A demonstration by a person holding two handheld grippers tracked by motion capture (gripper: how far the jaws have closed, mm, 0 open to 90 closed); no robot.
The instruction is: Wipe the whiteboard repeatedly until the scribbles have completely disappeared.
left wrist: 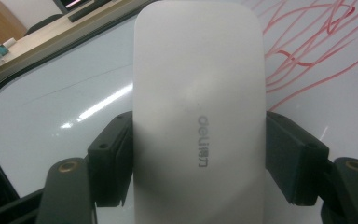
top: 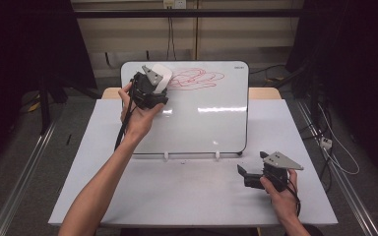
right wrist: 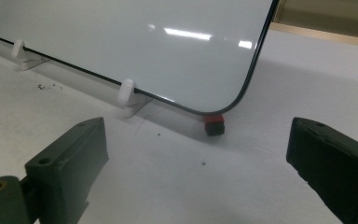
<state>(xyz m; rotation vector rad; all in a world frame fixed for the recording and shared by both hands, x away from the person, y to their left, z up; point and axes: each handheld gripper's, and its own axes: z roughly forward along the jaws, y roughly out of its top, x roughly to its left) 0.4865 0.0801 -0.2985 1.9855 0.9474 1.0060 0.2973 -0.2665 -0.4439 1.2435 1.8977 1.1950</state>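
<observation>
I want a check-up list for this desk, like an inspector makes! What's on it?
Surface: pale grey table, small dark specks.
Job's things: white oval eraser; propped glossy whiteboard with red scribbles at its top.
Clutter: small red-and-black block beside the board's corner.
Grippers: left gripper shut on the eraser at the board; right gripper open, low over the table.
Cables: black cable trailing from left gripper.
Surroundings: dark curtains, wall socket.

A whiteboard [top: 202, 123] stands propped on the white table [top: 187, 191].
</observation>
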